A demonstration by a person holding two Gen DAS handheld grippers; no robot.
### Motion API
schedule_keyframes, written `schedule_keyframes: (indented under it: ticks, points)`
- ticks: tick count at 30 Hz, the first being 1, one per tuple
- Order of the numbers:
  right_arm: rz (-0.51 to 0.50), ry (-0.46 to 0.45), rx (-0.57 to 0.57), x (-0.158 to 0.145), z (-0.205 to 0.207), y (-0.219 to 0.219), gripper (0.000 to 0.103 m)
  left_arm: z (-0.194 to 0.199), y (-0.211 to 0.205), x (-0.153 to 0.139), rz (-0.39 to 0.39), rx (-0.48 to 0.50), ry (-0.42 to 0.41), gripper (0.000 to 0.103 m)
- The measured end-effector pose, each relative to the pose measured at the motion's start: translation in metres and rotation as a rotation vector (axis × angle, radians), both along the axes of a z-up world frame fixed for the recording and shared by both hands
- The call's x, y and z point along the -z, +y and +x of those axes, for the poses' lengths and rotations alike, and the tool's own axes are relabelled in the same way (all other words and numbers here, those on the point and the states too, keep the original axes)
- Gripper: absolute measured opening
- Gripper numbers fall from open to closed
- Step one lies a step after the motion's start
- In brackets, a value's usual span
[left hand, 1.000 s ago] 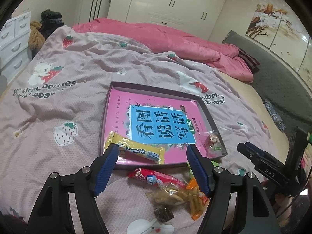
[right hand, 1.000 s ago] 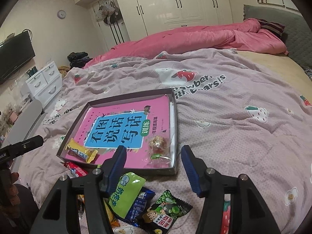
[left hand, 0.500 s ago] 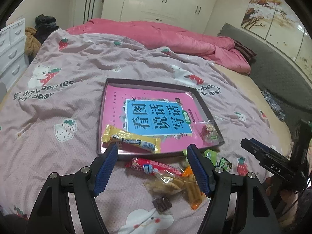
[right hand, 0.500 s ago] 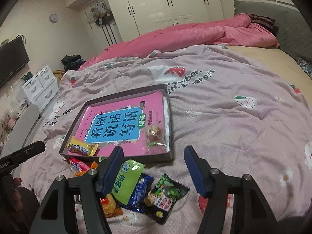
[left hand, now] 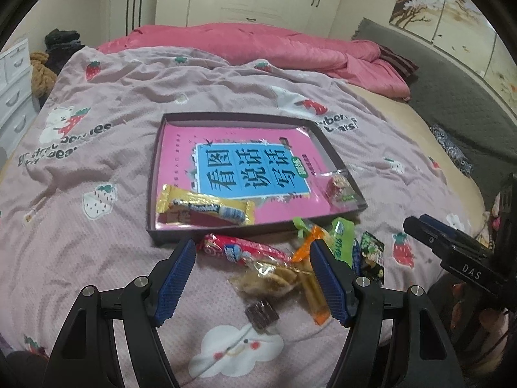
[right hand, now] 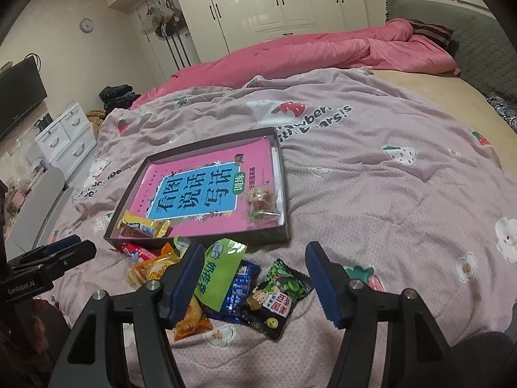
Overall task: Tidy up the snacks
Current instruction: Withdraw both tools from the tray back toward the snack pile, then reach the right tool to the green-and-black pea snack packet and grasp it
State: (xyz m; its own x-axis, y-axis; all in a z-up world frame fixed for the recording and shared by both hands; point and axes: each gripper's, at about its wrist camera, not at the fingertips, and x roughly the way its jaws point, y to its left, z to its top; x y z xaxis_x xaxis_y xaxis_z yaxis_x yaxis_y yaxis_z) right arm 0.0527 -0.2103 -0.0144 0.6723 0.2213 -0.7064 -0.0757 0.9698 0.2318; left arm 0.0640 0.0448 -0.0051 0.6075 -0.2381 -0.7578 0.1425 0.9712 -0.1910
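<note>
A dark shallow box (left hand: 154, 174) on the bed holds a pink book, a yellow candy bar (left hand: 206, 208) and a clear-wrapped sweet (left hand: 339, 187). Loose snacks lie in front of it: a red bar (left hand: 245, 250), a clear biscuit bag (left hand: 271, 279), an orange packet (left hand: 311, 294) and a small brown square (left hand: 261, 315). My left gripper (left hand: 252, 249) hovers open above these, holding nothing. My right gripper (right hand: 254, 249) is open and empty over a green packet (right hand: 219, 274), a blue packet (right hand: 242, 287) and a black-green packet (right hand: 274, 297).
The snacks rest on a lilac strawberry-print blanket (left hand: 97, 148). A pink duvet (left hand: 258, 42) is bunched at the far side. White drawers (right hand: 64, 139) stand left of the bed, wardrobes behind. A grey headboard (left hand: 452, 90) runs along the right.
Both grippers have drawn back from the box toward the near edge of the bed, so more of the loose snacks show. The right jaws stand a little wider than before.
</note>
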Motion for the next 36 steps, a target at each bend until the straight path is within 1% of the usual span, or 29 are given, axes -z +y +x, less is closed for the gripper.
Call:
schedule_keyframes:
  ticks: [4, 8, 14, 17, 28, 36]
  points:
    - [0.000, 0.008, 0.011, 0.000, -0.004, -0.002, 0.065, -0.007, -0.007, 0.002, 0.004, 0.020, 0.011, 0.075]
    - [-0.008, 0.014, 0.007, 0.000, -0.008, -0.001, 0.070, -0.016, -0.012, 0.002, 0.016, 0.038, 0.015, 0.075]
    - [-0.021, 0.019, 0.004, 0.000, -0.014, 0.002, 0.071, -0.025, -0.020, 0.007, 0.036, 0.067, 0.038, 0.075]
    - [-0.028, 0.030, 0.009, 0.002, -0.015, 0.002, 0.072, -0.027, -0.023, 0.007, 0.051, 0.068, 0.035, 0.075]
    - [-0.031, 0.147, 0.063, 0.025, -0.012, -0.008, 0.072, -0.030, -0.026, 0.020, 0.080, 0.080, 0.093, 0.075]
    - [-0.019, 0.181, 0.075, 0.033, -0.008, -0.012, 0.072, -0.022, -0.028, 0.033, 0.093, 0.085, 0.128, 0.075]
